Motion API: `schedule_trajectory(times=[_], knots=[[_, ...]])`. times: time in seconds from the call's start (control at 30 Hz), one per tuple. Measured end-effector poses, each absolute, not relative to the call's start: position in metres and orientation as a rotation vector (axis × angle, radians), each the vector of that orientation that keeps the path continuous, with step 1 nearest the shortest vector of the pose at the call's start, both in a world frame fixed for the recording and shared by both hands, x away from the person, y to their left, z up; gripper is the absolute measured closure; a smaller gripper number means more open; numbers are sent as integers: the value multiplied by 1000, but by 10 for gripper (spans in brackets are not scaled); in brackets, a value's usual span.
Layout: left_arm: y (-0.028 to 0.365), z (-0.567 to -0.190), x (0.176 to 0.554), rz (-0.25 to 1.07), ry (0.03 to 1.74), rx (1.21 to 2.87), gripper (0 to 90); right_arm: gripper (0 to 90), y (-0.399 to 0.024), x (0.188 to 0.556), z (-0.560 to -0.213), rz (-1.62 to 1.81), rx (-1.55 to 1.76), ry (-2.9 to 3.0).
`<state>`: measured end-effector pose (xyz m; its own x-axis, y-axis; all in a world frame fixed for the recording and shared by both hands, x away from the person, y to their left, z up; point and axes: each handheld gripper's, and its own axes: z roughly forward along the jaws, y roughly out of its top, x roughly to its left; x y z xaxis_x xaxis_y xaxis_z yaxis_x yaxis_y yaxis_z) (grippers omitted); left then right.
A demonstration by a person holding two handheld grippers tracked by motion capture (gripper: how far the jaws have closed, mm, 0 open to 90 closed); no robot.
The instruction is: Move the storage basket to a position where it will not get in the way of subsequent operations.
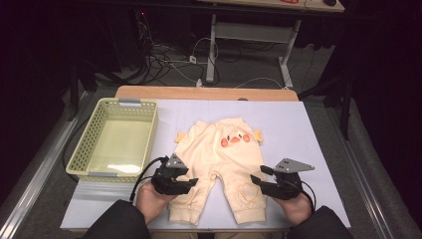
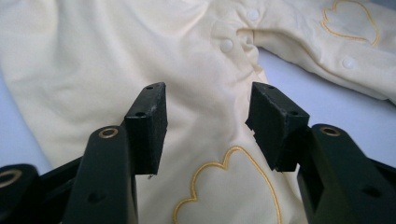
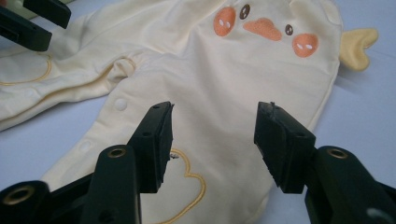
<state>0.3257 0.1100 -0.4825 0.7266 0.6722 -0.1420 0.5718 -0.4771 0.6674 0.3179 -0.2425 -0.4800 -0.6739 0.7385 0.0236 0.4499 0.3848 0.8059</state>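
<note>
Pale yellow baby trousers lie flat mid-table on the white mat, waist w/ duck face away from the person, legs toward them; green basket sits just beside, on the left, nothing in it. Left gripper is at the outer edge of one leg, right gripper at the outer edge of the other. Both sets of jaws stand apart w/ nothing pinched; cloth lies below them, not between the pads. Reads like a release/regrip step while laying out or folding the garment, prob. before it goes in the basket. Next move likely needs each gripper to drop onto a leg hem & close on fabric only, not the mat. Left gripper view adds the crotch snaps & a stitched outline patch; right gripper view gives the orange cheeks & beak close up, plus a side flap. High view alone places the basket vs. the trousers.
</note>
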Motion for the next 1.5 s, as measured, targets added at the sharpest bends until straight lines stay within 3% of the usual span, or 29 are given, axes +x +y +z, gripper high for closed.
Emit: schedule_trajectory(times=[0.33,0.9,1.5], knots=[[118,-465,339,196,968,2159,409,437,-248,314,-480,1209,1012,2281],[117,-443,376,230,991,2105,434,416,-260,307,-479,1250,1025,2241],[98,-436,429,290,1096,2162,417,410,-277,302,-479,1279,1038,2205]])
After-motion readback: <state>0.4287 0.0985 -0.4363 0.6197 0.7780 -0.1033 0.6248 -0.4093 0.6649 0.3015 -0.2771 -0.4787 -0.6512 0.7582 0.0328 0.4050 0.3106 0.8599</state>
